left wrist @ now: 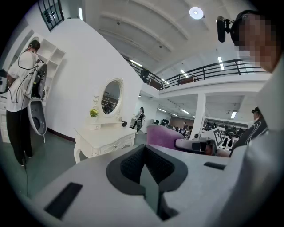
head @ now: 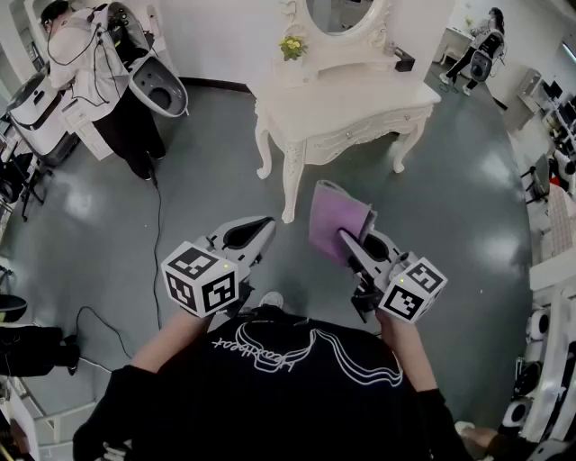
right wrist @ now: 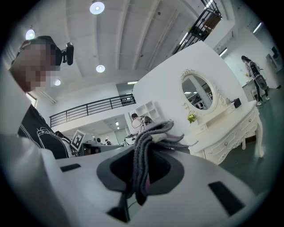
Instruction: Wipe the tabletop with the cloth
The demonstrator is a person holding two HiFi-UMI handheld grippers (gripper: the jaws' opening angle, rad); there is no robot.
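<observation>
The white dressing table [head: 346,108] stands ahead of me in the head view, its top bare except at the back. A purple cloth [head: 335,219] hangs folded from my right gripper [head: 347,239], which is shut on it, held in the air short of the table's front edge. In the right gripper view the cloth [right wrist: 145,146] bunches between the jaws of the right gripper [right wrist: 143,156], with the table [right wrist: 226,135] at right. My left gripper [head: 262,226] is beside it, shut and empty. The left gripper view shows the left gripper [left wrist: 144,154] closed, with the cloth [left wrist: 160,135] and table [left wrist: 104,138] beyond.
A small potted plant [head: 292,47] and a dark box [head: 404,60] sit at the table's back by the oval mirror [head: 341,13]. A person in white [head: 99,72] stands at far left by a grey seat [head: 158,85]. A black cable [head: 158,225] trails over the floor.
</observation>
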